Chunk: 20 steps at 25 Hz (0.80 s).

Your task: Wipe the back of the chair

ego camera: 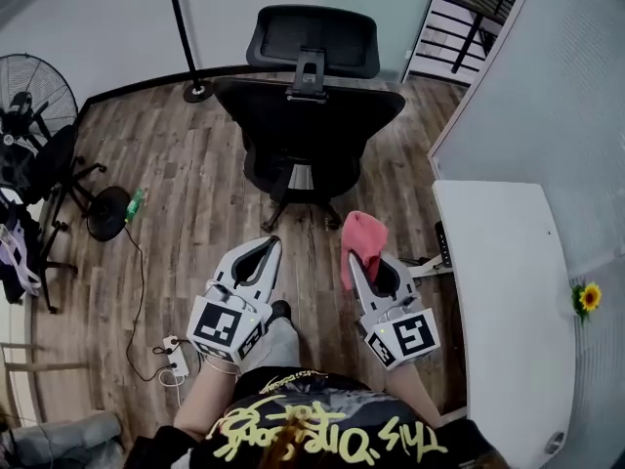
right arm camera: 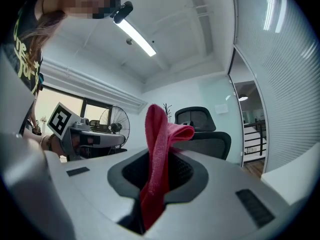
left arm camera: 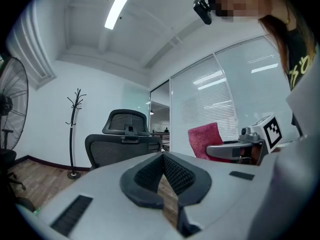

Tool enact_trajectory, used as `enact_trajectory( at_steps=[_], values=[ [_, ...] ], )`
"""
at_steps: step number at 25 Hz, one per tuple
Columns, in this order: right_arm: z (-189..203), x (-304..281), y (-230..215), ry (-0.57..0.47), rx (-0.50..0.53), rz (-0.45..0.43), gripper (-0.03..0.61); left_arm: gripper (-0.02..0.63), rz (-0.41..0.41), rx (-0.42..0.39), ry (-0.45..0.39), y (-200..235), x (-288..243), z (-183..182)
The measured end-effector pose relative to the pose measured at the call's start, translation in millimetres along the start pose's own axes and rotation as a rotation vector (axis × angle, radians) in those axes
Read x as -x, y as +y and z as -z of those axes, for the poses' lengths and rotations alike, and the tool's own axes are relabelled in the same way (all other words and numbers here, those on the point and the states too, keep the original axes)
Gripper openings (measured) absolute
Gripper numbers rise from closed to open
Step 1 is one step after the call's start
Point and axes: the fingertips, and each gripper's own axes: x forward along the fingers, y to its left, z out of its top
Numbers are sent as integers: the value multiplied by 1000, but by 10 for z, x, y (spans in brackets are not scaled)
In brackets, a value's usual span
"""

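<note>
Facing the chair (ego camera: pixel 308 115), whose backrest spans crosswise ahead: my right gripper (ego camera: pixel 376 267) clamps the red cloth (ego camera: pixel 363 237), while my left gripper (ego camera: pixel 264 252), seemingly closed and empty, waits equally near.

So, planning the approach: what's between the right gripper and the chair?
Head view: only bare wood floor separates the right gripper, gripping the red cloth, from the chair.

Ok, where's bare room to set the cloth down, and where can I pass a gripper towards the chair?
The desk top is bare apart from a flower at its right edge. The floor on this side of the chair is open too. The left is crowded: fan, bottle, power strip and its cable.
</note>
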Motion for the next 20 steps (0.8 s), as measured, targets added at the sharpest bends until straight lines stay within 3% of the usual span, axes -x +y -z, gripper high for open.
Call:
enact_trajectory(
  at_steps=[10, 15, 20],
  values=[
    [34, -1088, -572, 22, -2, 75, 63, -6, 93, -11, 43, 790, -962, -112],
    [226, -1410, -962, 52, -15, 166, 63, -6, 119, -9, 69, 1113, -1303, -55],
    [412, -1637, -1399, 80, 36, 256, 63, -6, 163, 21, 95, 1269, -1591, 64]
  ],
)
